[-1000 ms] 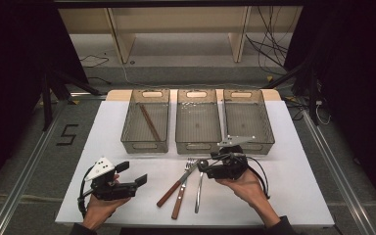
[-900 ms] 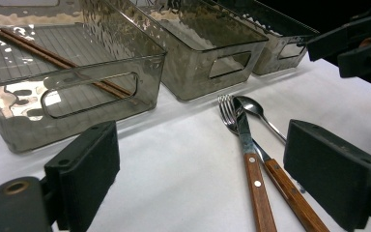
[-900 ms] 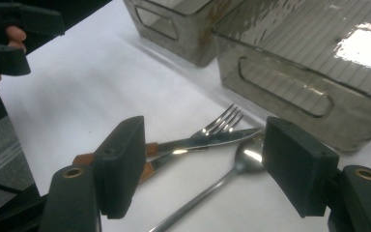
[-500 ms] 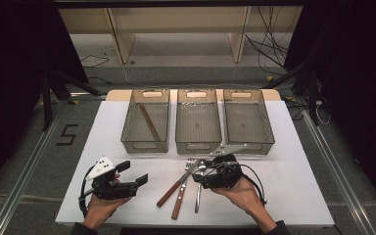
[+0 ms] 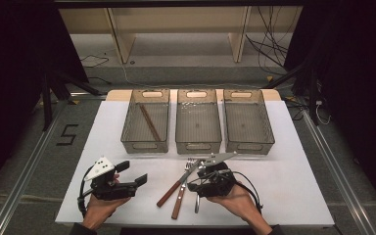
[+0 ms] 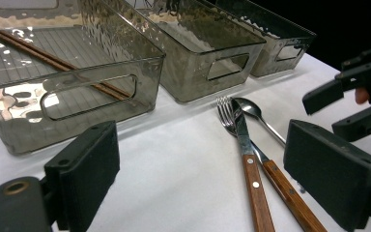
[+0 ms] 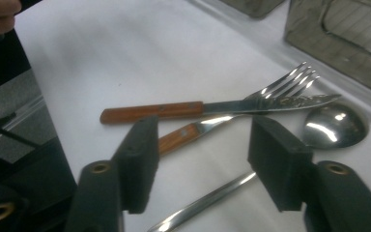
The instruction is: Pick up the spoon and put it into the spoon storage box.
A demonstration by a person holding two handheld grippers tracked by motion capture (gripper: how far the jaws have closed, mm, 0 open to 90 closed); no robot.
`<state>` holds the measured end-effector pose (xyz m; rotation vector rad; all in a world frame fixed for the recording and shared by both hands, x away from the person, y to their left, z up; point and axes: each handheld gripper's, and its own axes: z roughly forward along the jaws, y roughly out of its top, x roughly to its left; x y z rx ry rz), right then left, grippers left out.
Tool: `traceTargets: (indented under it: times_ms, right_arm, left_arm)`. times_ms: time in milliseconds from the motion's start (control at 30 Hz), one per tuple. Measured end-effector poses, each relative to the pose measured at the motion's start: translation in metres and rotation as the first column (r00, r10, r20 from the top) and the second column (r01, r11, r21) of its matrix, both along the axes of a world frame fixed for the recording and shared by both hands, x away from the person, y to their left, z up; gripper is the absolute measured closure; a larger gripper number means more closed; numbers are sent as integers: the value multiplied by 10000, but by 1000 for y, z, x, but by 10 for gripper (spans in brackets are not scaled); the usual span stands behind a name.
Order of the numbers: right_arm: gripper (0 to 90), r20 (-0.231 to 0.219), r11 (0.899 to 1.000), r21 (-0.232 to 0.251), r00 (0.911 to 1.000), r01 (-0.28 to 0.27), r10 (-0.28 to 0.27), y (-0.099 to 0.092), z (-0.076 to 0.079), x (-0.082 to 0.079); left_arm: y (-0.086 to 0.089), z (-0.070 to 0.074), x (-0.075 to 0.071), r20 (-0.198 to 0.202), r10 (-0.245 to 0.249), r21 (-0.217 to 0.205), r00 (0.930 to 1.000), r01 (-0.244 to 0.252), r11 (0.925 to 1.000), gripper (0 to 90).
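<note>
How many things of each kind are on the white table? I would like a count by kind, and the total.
Clear bins: 3
Chopsticks, in the left bin: 2
Knife: 1
Fork: 1
Spoon: 1
Total: 8

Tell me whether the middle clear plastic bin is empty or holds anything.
Empty: the middle clear plastic bin shows only bare floor.

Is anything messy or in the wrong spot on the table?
A little. The knife, fork and spoon lie crossed in a loose heap on the white table instead of in the bins. Only the chopsticks are in a bin. Nothing looks spilled or broken.
</note>
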<state>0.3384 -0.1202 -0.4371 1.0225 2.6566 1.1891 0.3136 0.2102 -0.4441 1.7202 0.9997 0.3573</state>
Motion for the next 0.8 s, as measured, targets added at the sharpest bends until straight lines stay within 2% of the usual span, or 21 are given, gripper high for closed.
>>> traceTargets:
  times_ms: [200, 400, 533, 700, 800]
  right_arm:
    - [710, -232, 9989, -288, 9990, -380, 373, 5, -10, -4]
    - [857, -379, 9957, -628, 9971, -687, 664, 10, -18, -6]
    - [899, -363, 9909, -967, 9952, -936, 905, 14, -25, -9]
    - [900, -596, 9848, -1304, 9924, -1148, 1078, 19, -33, -11]
    - [900, -563, 9784, -1604, 9908, -1306, 1230, 23, -36, -13]
  left_arm:
    - [-2, 0, 1, -18, -12, 41, 10000, 12, 10000, 123]
    - [-2, 0, 1, 6, -15, 63, 10000, 15, 10000, 123]
    - [-2, 0, 1, 29, -68, 119, 10000, 67, 9999, 123]
    - [-1, 0, 0, 23, -33, 59, 10000, 33, 10000, 123]
    - [0, 0, 0, 40, -28, 41, 10000, 28, 10000, 123]
